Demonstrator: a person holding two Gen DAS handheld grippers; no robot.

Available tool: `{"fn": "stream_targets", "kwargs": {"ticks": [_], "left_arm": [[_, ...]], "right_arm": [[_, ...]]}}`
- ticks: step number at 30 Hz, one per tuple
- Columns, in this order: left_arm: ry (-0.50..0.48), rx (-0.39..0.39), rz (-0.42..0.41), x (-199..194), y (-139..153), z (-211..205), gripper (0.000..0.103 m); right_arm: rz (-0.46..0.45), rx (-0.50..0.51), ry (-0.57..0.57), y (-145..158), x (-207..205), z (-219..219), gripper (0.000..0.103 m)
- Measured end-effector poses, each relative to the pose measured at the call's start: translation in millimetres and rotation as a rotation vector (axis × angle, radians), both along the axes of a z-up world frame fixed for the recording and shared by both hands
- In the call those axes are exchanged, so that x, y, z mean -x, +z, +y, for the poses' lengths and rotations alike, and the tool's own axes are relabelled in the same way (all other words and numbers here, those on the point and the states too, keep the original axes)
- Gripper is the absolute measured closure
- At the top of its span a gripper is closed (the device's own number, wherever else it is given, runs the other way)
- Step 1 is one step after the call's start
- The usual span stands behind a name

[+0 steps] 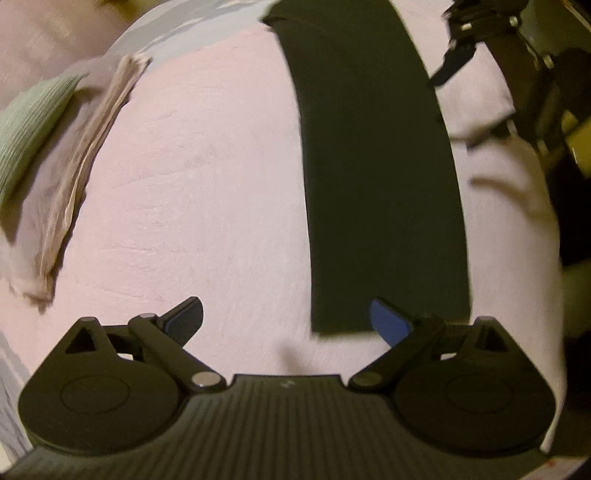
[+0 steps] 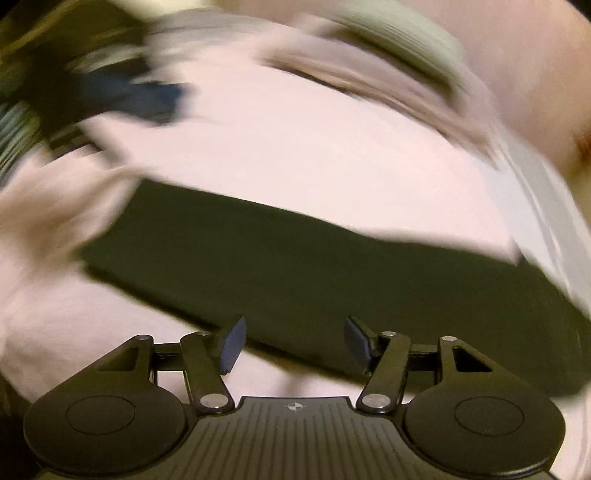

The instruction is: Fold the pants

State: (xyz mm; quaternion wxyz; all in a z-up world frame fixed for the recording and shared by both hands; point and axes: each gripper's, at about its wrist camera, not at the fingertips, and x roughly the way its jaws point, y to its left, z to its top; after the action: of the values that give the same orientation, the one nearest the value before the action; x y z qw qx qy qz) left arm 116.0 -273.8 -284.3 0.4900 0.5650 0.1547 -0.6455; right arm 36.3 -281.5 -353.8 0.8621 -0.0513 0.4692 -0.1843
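The dark pants (image 1: 373,170) lie flat as one long narrow strip on the pink bedspread (image 1: 192,192), running away from me in the left wrist view. My left gripper (image 1: 288,321) is open just above the bedspread, its right finger over the strip's near end, with nothing held. The right gripper (image 1: 454,55) shows at the top right of that view, beside the strip's far part. In the blurred right wrist view the pants (image 2: 295,258) cross the frame as a band, and my right gripper (image 2: 295,343) hangs open over their near edge, holding nothing.
A folded pale cloth (image 1: 77,173) and a green ribbed pillow (image 1: 26,125) lie along the left side of the bed. A grey-white sheet (image 1: 177,33) lies at the far edge. Dark cluttered items (image 2: 74,85) sit at the upper left of the right wrist view.
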Motion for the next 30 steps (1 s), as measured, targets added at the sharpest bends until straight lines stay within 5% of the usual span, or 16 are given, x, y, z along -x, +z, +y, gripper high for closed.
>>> {"fn": "stream_targets", "kwargs": {"ticks": [7, 9, 13, 15, 16, 19, 24, 28, 30], "left_arm": [[-0.038, -0.005, 0.011, -44, -37, 47, 0.008], [-0.028, 0.016, 0.029, -49, -42, 56, 0.008], [-0.101, 0.060, 0.021, -43, -53, 67, 0.008], [-0.197, 0.079, 0.006, -32, -62, 70, 0.008], [-0.260, 0.097, -0.013, -28, -66, 72, 0.008], [-0.471, 0.162, -0.087, -12, -80, 77, 0.013], [-0.663, 0.242, -0.176, -4, -88, 68, 0.048], [-0.708, 0.290, -0.169, -4, -65, 46, 0.069], [-0.737, 0.296, -0.170, -4, -45, 32, 0.090]], "right_arm": [[0.066, 0.320, 0.321, -89, -74, 118, 0.047], [0.084, 0.430, 0.363, -109, -79, 126, 0.047], [0.082, 0.478, 0.333, -114, -79, 106, 0.048], [0.087, 0.452, 0.319, -112, -77, 95, 0.068], [0.092, 0.448, 0.314, -112, -77, 94, 0.089], [0.060, 0.416, 0.282, -100, -74, 84, 0.096], [-0.020, 0.329, 0.189, -54, -67, 75, 0.097], [-0.065, 0.268, 0.126, -19, -63, 56, 0.098], [-0.096, 0.208, 0.065, 2, -60, 39, 0.098]]}}
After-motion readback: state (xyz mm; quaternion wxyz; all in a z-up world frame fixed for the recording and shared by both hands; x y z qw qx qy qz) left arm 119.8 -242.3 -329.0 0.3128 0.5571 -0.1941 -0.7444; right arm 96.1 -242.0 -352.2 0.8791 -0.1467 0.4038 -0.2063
